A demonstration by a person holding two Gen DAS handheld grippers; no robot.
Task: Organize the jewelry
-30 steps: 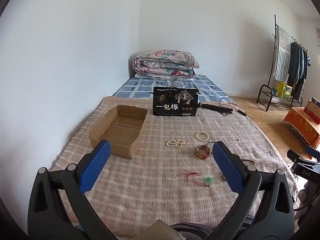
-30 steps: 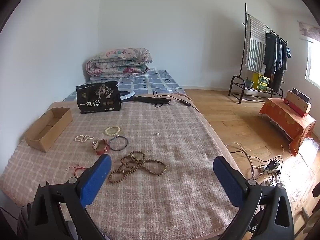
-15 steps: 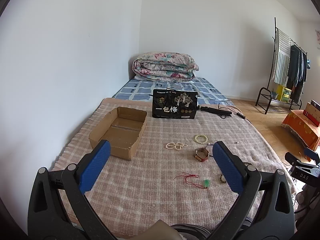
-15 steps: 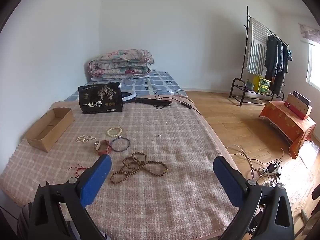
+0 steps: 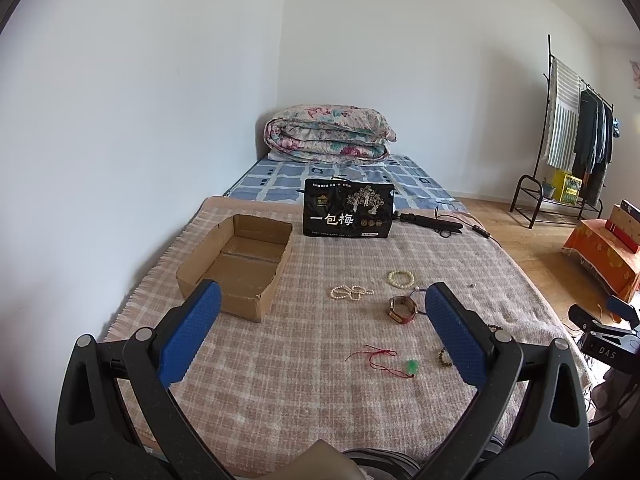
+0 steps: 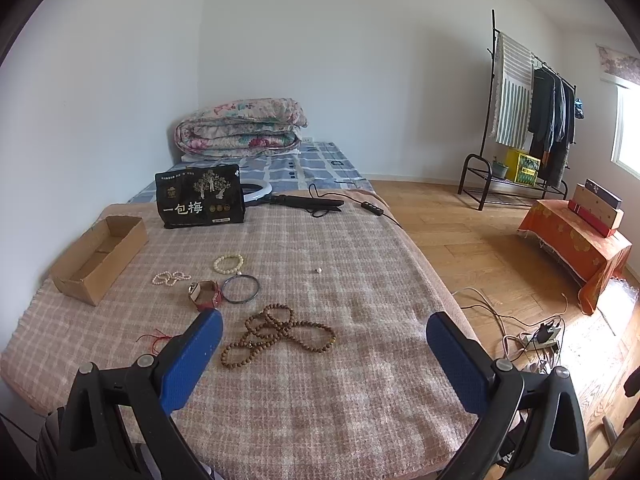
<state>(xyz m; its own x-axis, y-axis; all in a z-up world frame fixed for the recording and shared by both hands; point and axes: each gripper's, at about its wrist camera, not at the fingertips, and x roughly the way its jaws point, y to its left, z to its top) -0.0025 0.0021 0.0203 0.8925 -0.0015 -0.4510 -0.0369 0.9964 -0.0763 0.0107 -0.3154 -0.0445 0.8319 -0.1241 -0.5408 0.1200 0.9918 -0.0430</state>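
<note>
Both grippers: black plastic frames, blue textured pads point(image 5: 191, 336), silver screws point(image 6: 501, 364).

On the bed's pink checked blanket point(image 6: 320, 392), the open brown cardboard box point(image 5: 240, 264) sits left. Right of it lie the white pearl strand point(image 6: 170, 278), cream bead bracelet point(image 6: 228, 263) and red-strapped watch point(image 6: 206, 295); the long brown wooden bead necklace point(image 6: 280, 332) lies nearer, the black printed pouch point(image 6: 200, 196) behind.

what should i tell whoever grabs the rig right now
Left gripper and right gripper: both open, empty, held above the blanket.
Cardboard box: nothing visible inside.
All loose on the blanket: wooden bead necklace, pearl strand, cream bracelet, watch, bangle, red cord with green pendant.
Done: nothing. Left: presumably box every piece.
</note>
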